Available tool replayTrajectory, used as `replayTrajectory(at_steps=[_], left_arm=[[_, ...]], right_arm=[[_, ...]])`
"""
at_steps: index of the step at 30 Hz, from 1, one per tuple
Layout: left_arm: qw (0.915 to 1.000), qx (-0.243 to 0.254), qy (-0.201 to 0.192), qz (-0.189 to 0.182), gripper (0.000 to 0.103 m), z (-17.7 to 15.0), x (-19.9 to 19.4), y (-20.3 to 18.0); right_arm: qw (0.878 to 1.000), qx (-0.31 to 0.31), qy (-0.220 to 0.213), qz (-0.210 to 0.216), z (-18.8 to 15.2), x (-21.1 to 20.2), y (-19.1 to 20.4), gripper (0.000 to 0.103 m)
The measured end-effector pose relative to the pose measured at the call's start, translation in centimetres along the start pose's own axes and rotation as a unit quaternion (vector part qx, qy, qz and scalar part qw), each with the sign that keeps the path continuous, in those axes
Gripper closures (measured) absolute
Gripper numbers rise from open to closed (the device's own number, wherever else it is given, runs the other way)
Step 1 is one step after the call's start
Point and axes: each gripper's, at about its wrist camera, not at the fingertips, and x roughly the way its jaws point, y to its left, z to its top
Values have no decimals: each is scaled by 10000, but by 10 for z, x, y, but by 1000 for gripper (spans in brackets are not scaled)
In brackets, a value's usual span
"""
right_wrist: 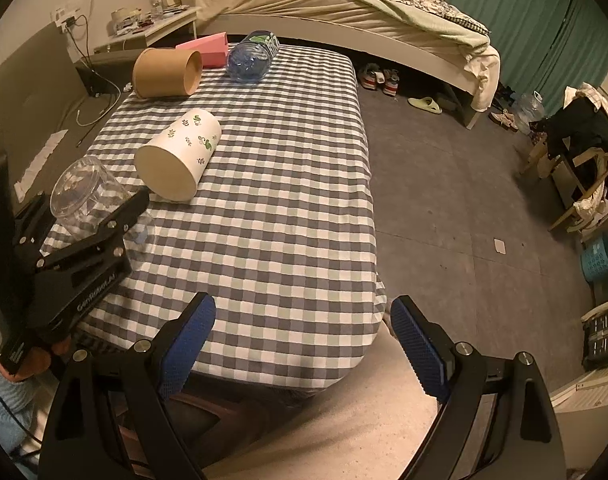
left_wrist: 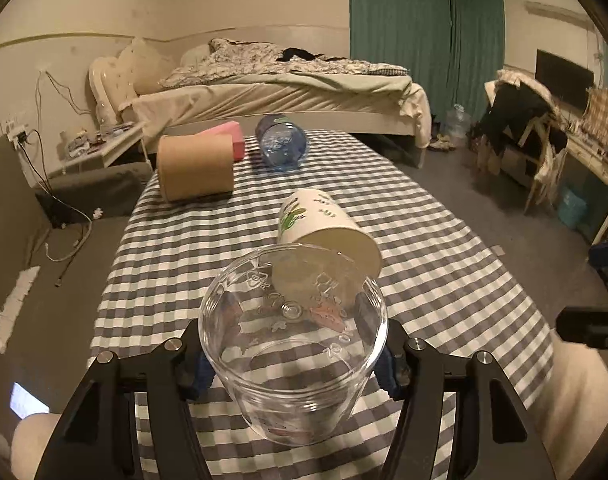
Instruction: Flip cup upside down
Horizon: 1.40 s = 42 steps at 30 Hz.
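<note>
Clamped across its side wall by the left claw [left_wrist: 292, 364], the clear cup [left_wrist: 292, 344] hangs tilted above the table's [right_wrist: 288, 208] near-left corner, base facing forward: a side grip leaves rim and base free for turning over. Beyond it a white leaf-printed cup [right_wrist: 178, 156] lies on its side. Right claw [right_wrist: 304, 348] waits beyond the near edge, fingers apart, holding nothing.
</note>
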Motion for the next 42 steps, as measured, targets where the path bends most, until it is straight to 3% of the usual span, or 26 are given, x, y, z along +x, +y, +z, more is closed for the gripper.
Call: replayTrajectory(at_steps=[4,14,20,27,28,29,32,36,42], left_arm=[[9998,-169,-110,58,19,4,-5,3],[9977,-533,-400,142,19,43,-43,17],[9962,-769,-72,405,18,56,-77,34],[9910,-1166,434,495,18,35,-105,54],[9905,-1234,457,410,10,30,-109,56],[9901,-1286,446,344,3,26,-112,57],[9897,-1349,365,320,3,16,-121,59],[9892,-1337,428,426,3,12,-122,59],[9895,-1274,393,551,2,6,-131,59]], right_arm=[[10000,-21,-21,31,1,-2,2,13],[9991,98,-399,46,1,-31,-3,14],[9942,226,-1027,211,4,-60,0,14],[9893,252,-1352,493,-1,-67,17,13],[9891,249,-1348,535,-2,-65,20,13],[9890,242,-1345,562,-3,-64,23,13],[9886,203,-1348,637,-7,-63,31,13],[9879,157,-1438,550,-9,-64,37,0],[9861,138,-1580,488,-9,-69,39,0]])
